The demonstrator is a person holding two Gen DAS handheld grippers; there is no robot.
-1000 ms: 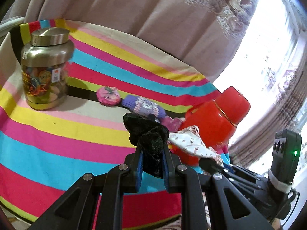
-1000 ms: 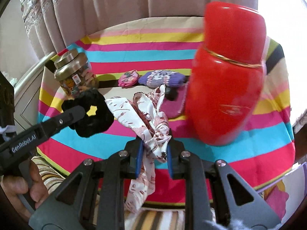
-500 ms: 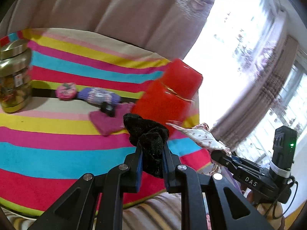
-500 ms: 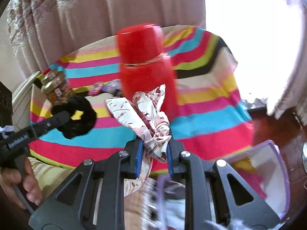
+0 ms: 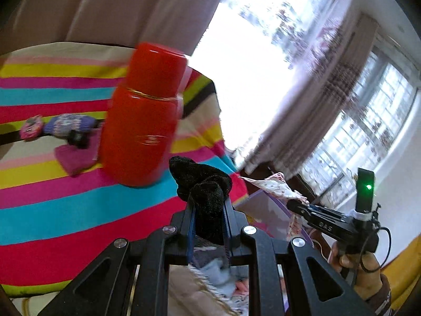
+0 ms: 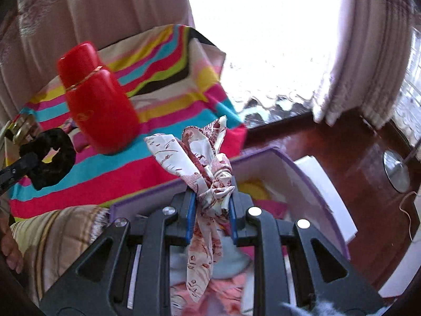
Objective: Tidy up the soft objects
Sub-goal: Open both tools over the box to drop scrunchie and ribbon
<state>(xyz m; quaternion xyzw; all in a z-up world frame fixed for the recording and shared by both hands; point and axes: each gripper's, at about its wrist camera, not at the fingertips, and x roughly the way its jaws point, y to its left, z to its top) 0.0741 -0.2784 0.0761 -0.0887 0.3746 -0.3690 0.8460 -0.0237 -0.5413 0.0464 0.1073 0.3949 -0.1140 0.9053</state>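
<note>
Left wrist view: my left gripper (image 5: 209,208) tilts downward, clamped on one black scrunchie (image 5: 202,181) past the striped table's (image 5: 65,210) edge. One red flask (image 5: 142,115) stands there; only here the purple knit piece (image 5: 69,125) shows.

Right wrist view: my right gripper (image 6: 211,205) pinches one patterned cloth scrunchie (image 6: 208,163) above one purple-rimmed box (image 6: 289,163), clearest here.

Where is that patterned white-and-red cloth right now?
The patterned cloth is pinched in the right gripper, held above the purple-rimmed box, just off the striped table's edge.
</note>
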